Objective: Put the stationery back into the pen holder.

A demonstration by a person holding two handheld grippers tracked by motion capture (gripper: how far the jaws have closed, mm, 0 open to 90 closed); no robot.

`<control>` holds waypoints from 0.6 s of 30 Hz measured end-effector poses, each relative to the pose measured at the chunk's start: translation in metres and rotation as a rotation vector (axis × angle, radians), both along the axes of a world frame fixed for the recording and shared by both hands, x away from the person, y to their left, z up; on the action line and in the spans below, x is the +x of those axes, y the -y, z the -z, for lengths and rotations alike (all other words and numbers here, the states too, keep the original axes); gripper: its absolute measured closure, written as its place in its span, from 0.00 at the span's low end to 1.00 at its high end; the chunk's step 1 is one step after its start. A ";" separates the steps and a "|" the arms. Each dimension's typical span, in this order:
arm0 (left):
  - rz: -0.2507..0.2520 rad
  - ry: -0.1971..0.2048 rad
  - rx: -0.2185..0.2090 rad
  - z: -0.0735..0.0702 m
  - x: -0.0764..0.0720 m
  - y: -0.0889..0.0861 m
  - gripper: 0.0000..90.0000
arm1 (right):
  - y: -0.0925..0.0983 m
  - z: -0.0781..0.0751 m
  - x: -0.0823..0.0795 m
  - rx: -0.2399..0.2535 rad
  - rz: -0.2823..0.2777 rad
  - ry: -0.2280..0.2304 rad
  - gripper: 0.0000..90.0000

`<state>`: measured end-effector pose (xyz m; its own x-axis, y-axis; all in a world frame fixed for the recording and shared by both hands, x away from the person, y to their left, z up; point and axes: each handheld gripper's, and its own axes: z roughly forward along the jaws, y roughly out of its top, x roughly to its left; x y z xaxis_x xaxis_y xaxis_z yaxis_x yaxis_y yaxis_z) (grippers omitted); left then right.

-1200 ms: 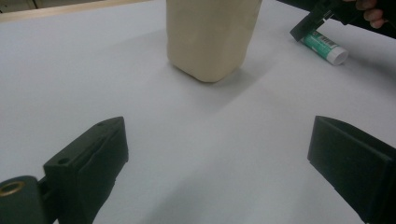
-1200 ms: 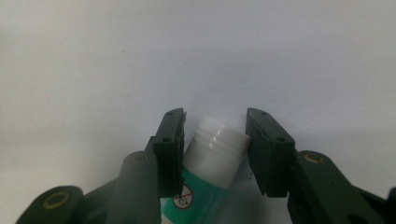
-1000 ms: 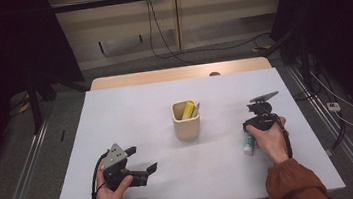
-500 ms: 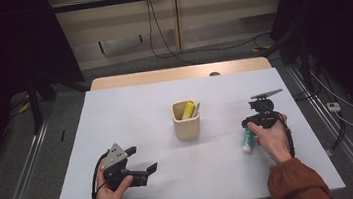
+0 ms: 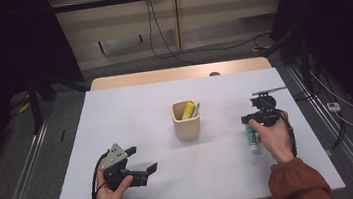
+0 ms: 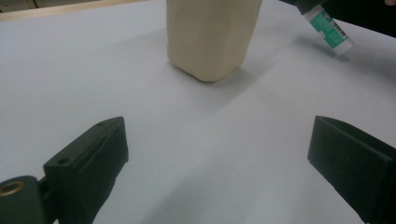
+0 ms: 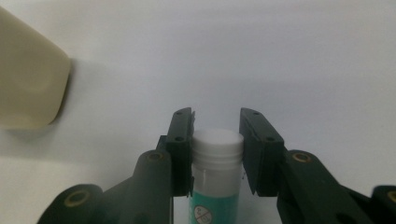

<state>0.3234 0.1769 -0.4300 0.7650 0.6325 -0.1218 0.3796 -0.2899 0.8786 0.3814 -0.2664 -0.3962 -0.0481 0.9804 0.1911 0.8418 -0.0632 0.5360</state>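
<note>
Glue stick [image 5: 252, 137], high view: lies on the white table [image 5: 131, 114] under the right gripper [image 5: 255, 120], right of the beige cup [image 5: 186, 121]. Left gripper [image 5: 145, 169] gapes empty. Right gripper view: pads [image 7: 183, 140] have just closed against its white cap.

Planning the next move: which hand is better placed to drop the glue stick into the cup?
Right: the right gripper is clamped on the glue stick; the left gripper hangs open, empty.

Rust-orange sleeves [image 5: 295, 184]; black tongs [image 5: 145, 169] with a grey triangular plate [image 5: 116, 154] and brass-ringed screws.
</note>
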 end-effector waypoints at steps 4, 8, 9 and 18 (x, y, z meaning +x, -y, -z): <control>-0.001 0.001 -0.001 0.000 0.000 0.000 0.05 | -0.001 -0.003 -0.004 0.004 -0.007 0.034 0.74; -0.002 0.001 -0.001 0.000 0.000 0.000 0.05 | 0.000 -0.005 -0.006 0.014 -0.014 0.063 0.74; -0.002 0.001 -0.001 0.000 0.000 0.000 0.05 | -0.001 -0.005 -0.006 0.017 -0.014 0.074 0.74; -0.001 0.001 0.000 0.000 0.000 -0.001 0.05 | 0.000 -0.010 -0.012 0.026 -0.039 0.193 0.74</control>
<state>0.3231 0.1778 -0.4295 0.7644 0.6333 -0.1209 0.3787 -0.2892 0.8792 0.3694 -0.2662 -0.3864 -0.1239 0.9719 0.2000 0.7256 -0.0487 0.6864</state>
